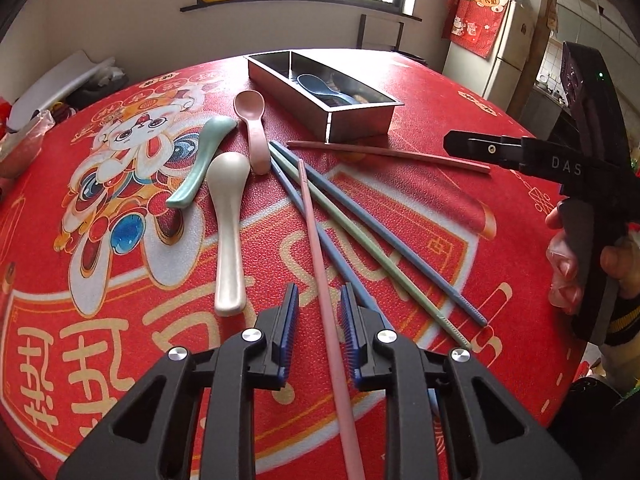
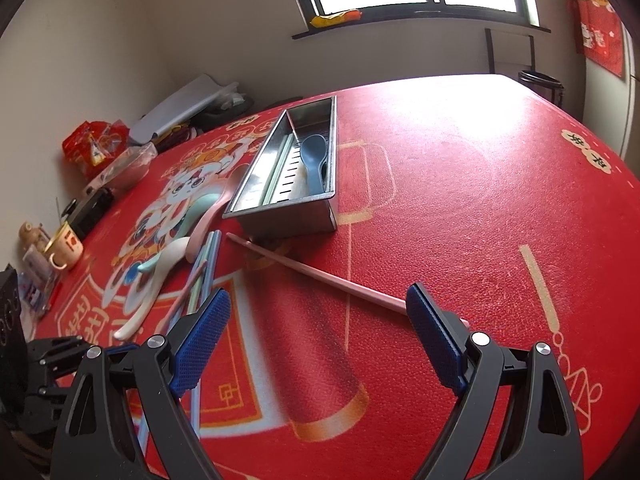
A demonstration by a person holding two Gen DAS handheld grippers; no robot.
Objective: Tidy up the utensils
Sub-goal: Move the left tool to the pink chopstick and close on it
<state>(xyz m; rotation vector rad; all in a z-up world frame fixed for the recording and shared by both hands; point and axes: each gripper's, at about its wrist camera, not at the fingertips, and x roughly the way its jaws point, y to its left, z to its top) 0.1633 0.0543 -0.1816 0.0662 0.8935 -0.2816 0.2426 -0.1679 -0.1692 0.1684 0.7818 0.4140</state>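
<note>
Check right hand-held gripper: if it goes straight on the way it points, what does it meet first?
Most likely the bare red tablecloth. The right hand-held gripper stands open and angled down. The pink chopstick crosses its line just ahead, so it may catch that first; depth is unclear. The metal box lies further on.

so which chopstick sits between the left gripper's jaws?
The pink chopstick, running lengthwise between the left gripper pads. The blue and green ones fan off to its right; the reddish one lies apart, near the steel box.
</note>
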